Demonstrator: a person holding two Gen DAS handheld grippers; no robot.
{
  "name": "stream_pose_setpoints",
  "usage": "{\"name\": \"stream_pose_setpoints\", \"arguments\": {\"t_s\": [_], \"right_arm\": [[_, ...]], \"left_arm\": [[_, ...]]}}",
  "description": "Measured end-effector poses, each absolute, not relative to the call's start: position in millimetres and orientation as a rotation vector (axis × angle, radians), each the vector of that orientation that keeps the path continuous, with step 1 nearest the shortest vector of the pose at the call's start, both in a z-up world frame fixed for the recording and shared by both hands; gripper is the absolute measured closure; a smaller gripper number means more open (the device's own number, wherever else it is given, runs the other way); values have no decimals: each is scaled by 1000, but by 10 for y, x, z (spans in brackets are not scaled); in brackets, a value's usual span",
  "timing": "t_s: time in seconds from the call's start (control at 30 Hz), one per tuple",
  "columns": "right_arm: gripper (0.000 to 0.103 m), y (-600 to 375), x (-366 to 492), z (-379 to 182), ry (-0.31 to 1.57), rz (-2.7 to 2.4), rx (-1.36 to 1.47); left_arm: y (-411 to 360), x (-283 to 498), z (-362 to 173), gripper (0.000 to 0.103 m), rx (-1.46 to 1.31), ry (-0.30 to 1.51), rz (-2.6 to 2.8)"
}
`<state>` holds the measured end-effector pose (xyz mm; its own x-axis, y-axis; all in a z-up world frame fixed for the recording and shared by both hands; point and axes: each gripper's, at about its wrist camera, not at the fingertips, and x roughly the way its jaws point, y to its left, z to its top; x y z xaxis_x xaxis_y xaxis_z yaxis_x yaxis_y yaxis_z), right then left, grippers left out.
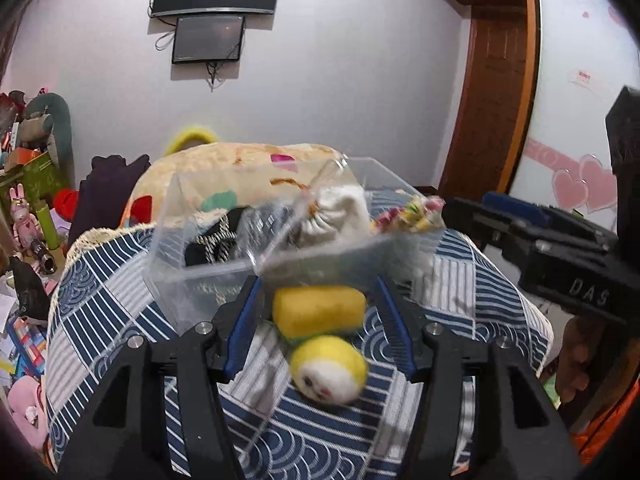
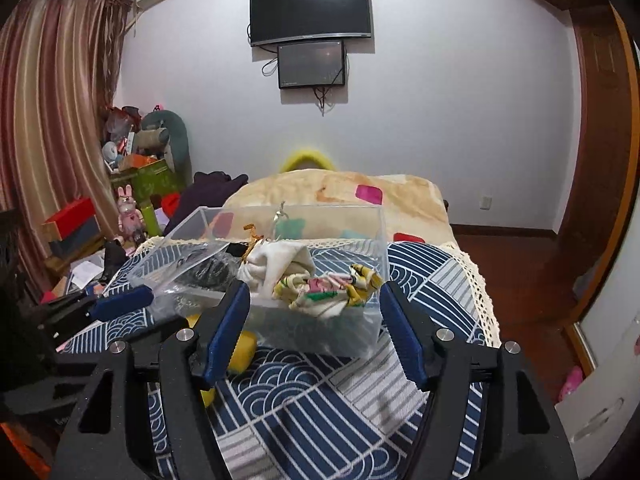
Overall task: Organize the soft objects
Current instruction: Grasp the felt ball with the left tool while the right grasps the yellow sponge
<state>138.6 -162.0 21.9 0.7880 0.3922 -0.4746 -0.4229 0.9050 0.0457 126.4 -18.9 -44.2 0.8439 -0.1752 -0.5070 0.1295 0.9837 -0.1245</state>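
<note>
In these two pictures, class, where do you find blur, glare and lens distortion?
Left wrist view: the yellow plush toy and clear box are smeared by motion blur. Right wrist view: sharper; a lamp's glare sits on the television, and the fisheye bends the curtain.

Yellow plush toy (image 1: 320, 312) with a white face; navy-and-white bedspread (image 2: 320, 408) of wave arcs and stripes; clear box (image 2: 360, 220); white pouch (image 2: 276, 264); blue-padded black left claw (image 1: 320, 328).
</note>
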Motion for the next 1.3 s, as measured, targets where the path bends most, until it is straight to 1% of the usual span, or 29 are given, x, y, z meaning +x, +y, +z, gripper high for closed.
{"name": "stream_pose_setpoints", "arguments": {"t_s": [0.33,0.37,0.4,0.43,0.7,1.03,1.3], "right_arm": [[38,-1598,1278,87,535,473,-42],[38,-1576,1276,66,540,478,-43],[38,-1561,1266,51,544,482,-43],[38,-1531,1262,32,550,489,-44],[38,-1257,1206,-117,580,526,-82],[38,-892,1288,-355,656,590,-121],[38,-778,1359,-514,732,634,-112]], "left_arm": [[-295,1309,-872,46,-102,679,-190],[-300,1302,-902,47,-103,682,-193],[-305,1289,-915,54,-104,680,-196],[-312,1274,-926,57,-103,681,-202],[-101,1063,-874,58,-124,628,-148],[418,875,-754,58,-190,573,-16],[475,925,-791,58,-198,575,-10]]}}
